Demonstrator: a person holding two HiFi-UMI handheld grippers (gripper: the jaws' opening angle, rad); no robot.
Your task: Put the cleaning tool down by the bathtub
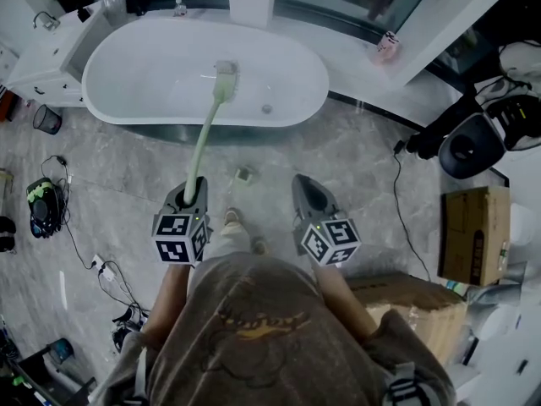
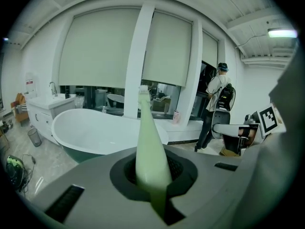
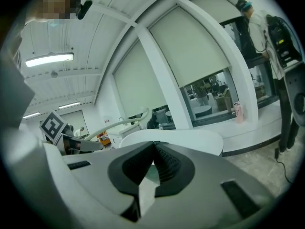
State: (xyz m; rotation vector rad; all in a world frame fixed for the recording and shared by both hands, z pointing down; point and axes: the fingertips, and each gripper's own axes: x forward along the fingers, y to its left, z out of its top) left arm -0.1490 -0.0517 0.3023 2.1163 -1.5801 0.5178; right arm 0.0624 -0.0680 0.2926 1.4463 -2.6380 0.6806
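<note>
The green cleaning tool (image 1: 207,129) is pinched by the left gripper (image 1: 193,191), its head over the far bathtub (image 1: 135,70). The right gripper (image 1: 304,184) is pressed together, empty.

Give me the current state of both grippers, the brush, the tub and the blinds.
Left gripper: shut on the handle of the long pale green cleaning brush.
Long pale green cleaning brush: off the floor, head over the white oval bathtub, not yet put down.
Right gripper: shut, nothing held.
White oval bathtub: empty, no water seen.
Pale roller blinds: lowered most of the way.
</note>
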